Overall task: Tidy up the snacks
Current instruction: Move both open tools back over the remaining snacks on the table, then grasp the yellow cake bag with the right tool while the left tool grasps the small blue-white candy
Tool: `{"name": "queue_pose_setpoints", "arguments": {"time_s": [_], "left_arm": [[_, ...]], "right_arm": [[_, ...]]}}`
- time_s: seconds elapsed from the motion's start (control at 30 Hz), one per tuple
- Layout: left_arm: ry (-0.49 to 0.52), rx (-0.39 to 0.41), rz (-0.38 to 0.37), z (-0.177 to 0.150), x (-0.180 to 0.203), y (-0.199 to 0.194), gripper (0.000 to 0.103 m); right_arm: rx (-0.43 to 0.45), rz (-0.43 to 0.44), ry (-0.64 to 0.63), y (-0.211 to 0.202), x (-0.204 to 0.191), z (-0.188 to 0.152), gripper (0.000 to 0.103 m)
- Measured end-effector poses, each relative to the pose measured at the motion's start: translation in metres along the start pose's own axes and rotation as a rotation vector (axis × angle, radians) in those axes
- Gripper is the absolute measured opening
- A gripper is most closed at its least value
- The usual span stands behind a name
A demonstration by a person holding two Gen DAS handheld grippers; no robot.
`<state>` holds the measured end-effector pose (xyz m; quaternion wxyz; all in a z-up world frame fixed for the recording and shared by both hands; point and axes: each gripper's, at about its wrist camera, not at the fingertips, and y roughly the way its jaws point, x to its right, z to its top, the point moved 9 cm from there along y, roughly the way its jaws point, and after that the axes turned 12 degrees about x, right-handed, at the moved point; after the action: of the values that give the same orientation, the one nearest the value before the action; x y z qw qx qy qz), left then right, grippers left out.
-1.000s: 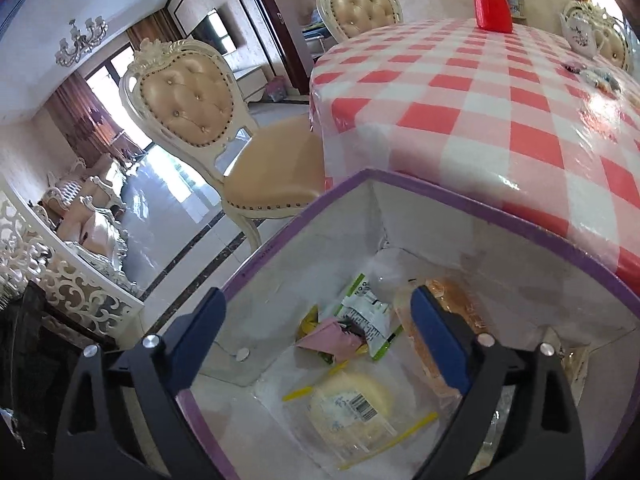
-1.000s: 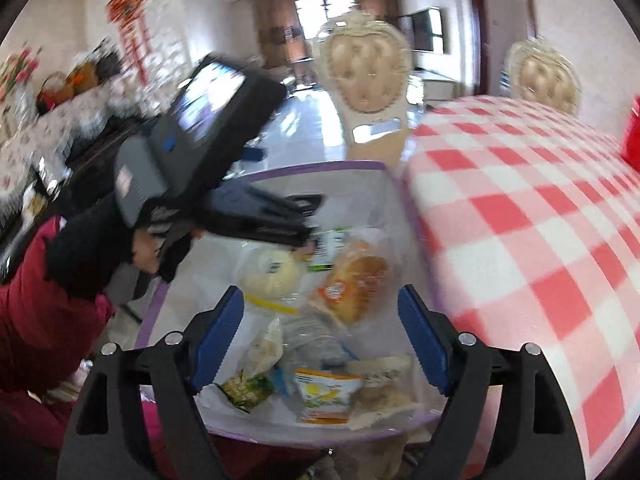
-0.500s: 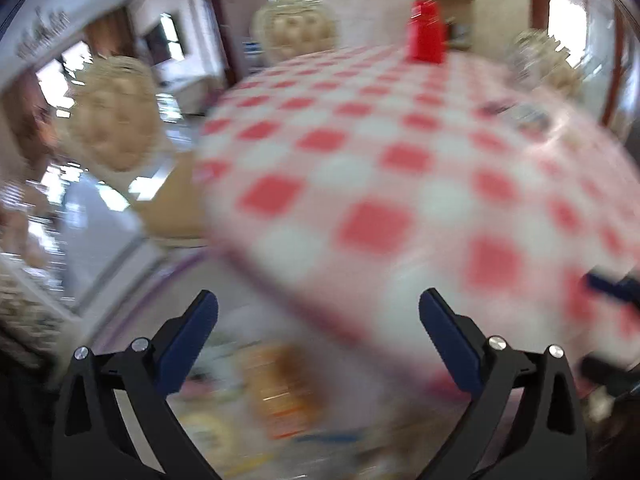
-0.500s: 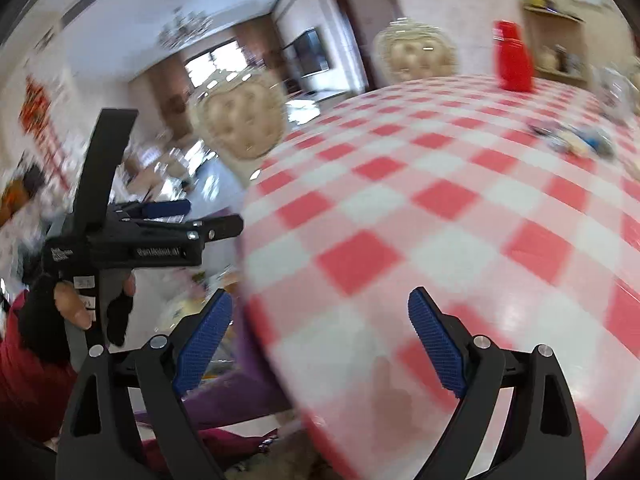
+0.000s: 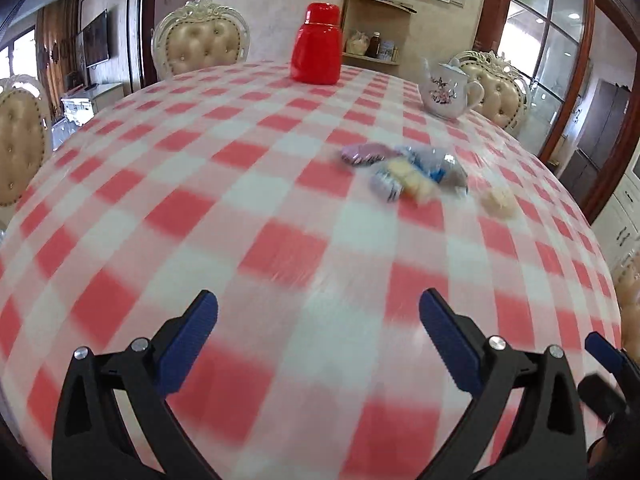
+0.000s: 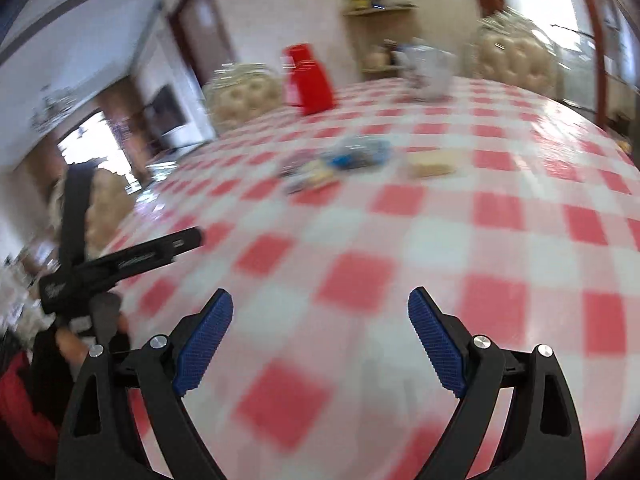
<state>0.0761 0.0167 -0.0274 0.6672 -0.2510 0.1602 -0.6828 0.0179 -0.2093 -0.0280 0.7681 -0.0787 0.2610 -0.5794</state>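
Change: both views have swung off the snack box onto the checked table (image 5: 256, 184).
Left gripper (image 5: 318, 332): released, jaws just widened, nothing between.
Right gripper (image 6: 320, 336): likewise.
Snacks (image 5: 404, 172): clustered mid-table, well ahead.
Meaning: likely fetching the next packet.

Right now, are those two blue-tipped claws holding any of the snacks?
No. The left gripper and right gripper are both wide open with nothing between them, above the checked tablecloth. The snack packets lie untouched farther across the table.
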Motion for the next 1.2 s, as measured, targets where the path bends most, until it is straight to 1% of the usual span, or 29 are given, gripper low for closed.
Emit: {"name": "queue_pose_setpoints", "arguments": {"time_s": [0.03,0.13,0.2,0.27,0.3,0.37,0.4,0.43,0.47,0.5,0.53,0.57,0.63,0.67,0.73,0.77,0.83,0.93,0.97,1.0,1.03,1.07,1.1,1.13,1.2], "left_arm": [[-0.019,-0.002,-0.002,0.006,0.003,0.013,0.101],[-0.107,0.014,-0.003,0.018,0.014,0.038,0.101],[-0.162,0.032,0.003,0.024,0.016,0.054,0.101],[-0.206,0.032,0.010,0.026,0.015,0.063,0.101],[-0.239,0.043,-0.005,0.029,0.014,0.065,0.101],[-0.253,0.067,-0.022,0.032,0.013,0.063,0.101],[-0.250,0.070,-0.037,0.032,0.014,0.063,0.101],[-0.247,0.078,-0.077,0.033,0.017,0.061,0.101],[-0.250,0.087,-0.088,0.034,0.017,0.060,0.101],[-0.259,0.101,-0.081,0.035,0.015,0.058,0.101],[-0.264,0.108,-0.079,0.037,0.015,0.058,0.101],[-0.266,0.109,-0.082,0.038,0.015,0.059,0.101],[-0.277,0.112,-0.084,0.039,0.013,0.059,0.101],[-0.284,0.118,-0.086,0.040,0.012,0.058,0.101],[-0.294,0.120,-0.090,0.041,0.010,0.059,0.101],[-0.298,0.117,-0.092,0.041,0.009,0.059,0.101],[-0.304,0.117,-0.092,0.040,0.008,0.059,0.101],[-0.299,0.112,-0.093,0.040,0.010,0.060,0.101],[-0.300,0.113,-0.092,0.040,0.009,0.060,0.101],[-0.302,0.112,-0.091,0.040,0.009,0.060,0.101],[-0.308,0.108,-0.090,0.040,0.009,0.061,0.101],[-0.313,0.104,-0.089,0.040,0.008,0.062,0.101],[-0.318,0.103,-0.088,0.040,0.007,0.062,0.101],[-0.320,0.104,-0.088,0.040,0.007,0.061,0.101],[-0.321,0.109,-0.090,0.040,0.006,0.060,0.101]], "right_arm": [[-0.002,-0.049,0.009,0.012,0.018,0.009,0.087],[-0.017,-0.126,0.041,0.045,0.058,0.028,0.087],[-0.035,-0.162,0.082,0.071,0.082,0.038,0.087],[-0.049,-0.194,0.108,0.095,0.101,0.050,0.087],[-0.057,-0.195,0.111,0.103,0.102,0.052,0.087],[-0.061,-0.179,0.104,0.122,0.105,0.062,0.087],[-0.056,-0.167,0.081,0.133,0.105,0.070,0.087],[-0.046,-0.152,0.050,0.142,0.105,0.079,0.087],[-0.039,-0.144,0.034,0.150,0.108,0.087,0.087],[-0.036,-0.130,0.035,0.158,0.110,0.094,0.087],[-0.044,-0.096,0.052,0.169,0.112,0.100,0.087],[-0.069,-0.031,0.089,0.184,0.113,0.106,0.087],[-0.116,0.059,0.134,0.202,0.108,0.111,0.087],[-0.139,0.096,0.124,0.211,0.106,0.112,0.087],[-0.167,0.120,0.062,0.217,0.098,0.113,0.087],[-0.200,0.132,0.020,0.218,0.096,0.108,0.087],[-0.227,0.151,-0.026,0.210,0.092,0.103,0.087],[-0.306,0.254,-0.071,0.179,0.078,0.083,0.087],[-0.322,0.285,-0.105,0.163,0.069,0.075,0.087],[-0.320,0.318,-0.178,0.147,0.059,0.067,0.087],[-0.295,0.318,-0.233,0.137,0.053,0.066,0.087],[-0.254,0.300,-0.274,0.130,0.050,0.069,0.087],[-0.213,0.270,-0.284,0.128,0.050,0.075,0.087],[-0.202,0.246,-0.278,0.130,0.050,0.078,0.087],[-0.230,0.158,-0.277,0.148,0.056,0.077,0.087]]}}
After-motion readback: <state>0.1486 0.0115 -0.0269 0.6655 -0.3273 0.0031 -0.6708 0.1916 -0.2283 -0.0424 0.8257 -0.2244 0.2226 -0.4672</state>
